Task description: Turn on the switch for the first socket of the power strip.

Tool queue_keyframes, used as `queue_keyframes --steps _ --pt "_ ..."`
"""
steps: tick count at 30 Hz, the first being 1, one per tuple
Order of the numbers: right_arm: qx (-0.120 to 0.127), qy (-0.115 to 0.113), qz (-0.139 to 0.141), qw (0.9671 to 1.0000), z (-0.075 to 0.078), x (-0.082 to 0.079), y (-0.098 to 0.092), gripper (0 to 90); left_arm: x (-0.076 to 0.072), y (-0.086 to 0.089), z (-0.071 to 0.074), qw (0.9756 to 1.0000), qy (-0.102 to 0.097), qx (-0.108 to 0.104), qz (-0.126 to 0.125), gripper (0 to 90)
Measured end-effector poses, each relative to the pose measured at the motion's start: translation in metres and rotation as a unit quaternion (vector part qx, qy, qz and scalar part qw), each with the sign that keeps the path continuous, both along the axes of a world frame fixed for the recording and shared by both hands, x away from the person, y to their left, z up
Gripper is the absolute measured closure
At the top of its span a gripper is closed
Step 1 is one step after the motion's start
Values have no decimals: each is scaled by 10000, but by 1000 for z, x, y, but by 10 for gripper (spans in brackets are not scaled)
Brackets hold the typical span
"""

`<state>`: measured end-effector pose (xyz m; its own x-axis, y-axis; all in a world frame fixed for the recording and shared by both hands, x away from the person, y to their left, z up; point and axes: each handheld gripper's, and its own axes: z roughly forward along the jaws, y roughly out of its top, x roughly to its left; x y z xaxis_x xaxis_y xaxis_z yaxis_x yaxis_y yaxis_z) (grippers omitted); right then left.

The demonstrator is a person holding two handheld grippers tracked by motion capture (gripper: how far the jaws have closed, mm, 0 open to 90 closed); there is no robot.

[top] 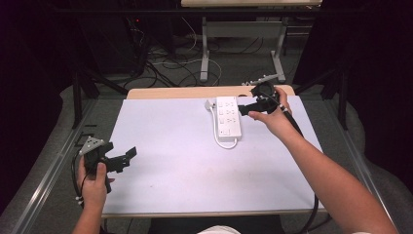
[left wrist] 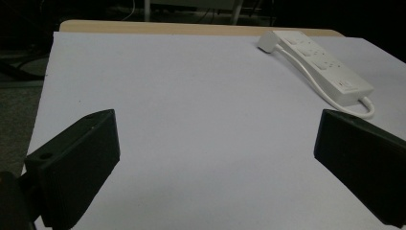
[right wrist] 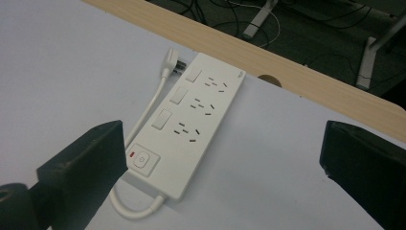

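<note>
I count one white power strip (top: 228,116) lying flat at the far middle of the table (top: 170,161), with three socket sets, three small switches, one main switch and one plug (right wrist: 173,60). My right gripper (top: 248,108) hovers just beside it, jaws apart; my left gripper (top: 127,155) hangs near-left, jaws apart, well away.

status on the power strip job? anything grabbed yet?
Nothing looks done: the power strip lies flat on the white sheet, its plug loose beside it. In hand: the right claw hovers open beside it. Left claw waits open, far off. Grasping remains.
</note>
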<state>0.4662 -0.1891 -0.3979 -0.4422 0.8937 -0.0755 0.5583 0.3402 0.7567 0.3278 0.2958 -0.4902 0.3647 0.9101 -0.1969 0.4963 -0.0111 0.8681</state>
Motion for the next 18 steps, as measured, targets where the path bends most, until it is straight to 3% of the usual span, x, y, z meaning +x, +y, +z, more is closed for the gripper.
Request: queue_keyframes --steps 18 --pt "33 134 17 9999 -8 19 18 76 1 1 -1 10000 26 -6 15 18"
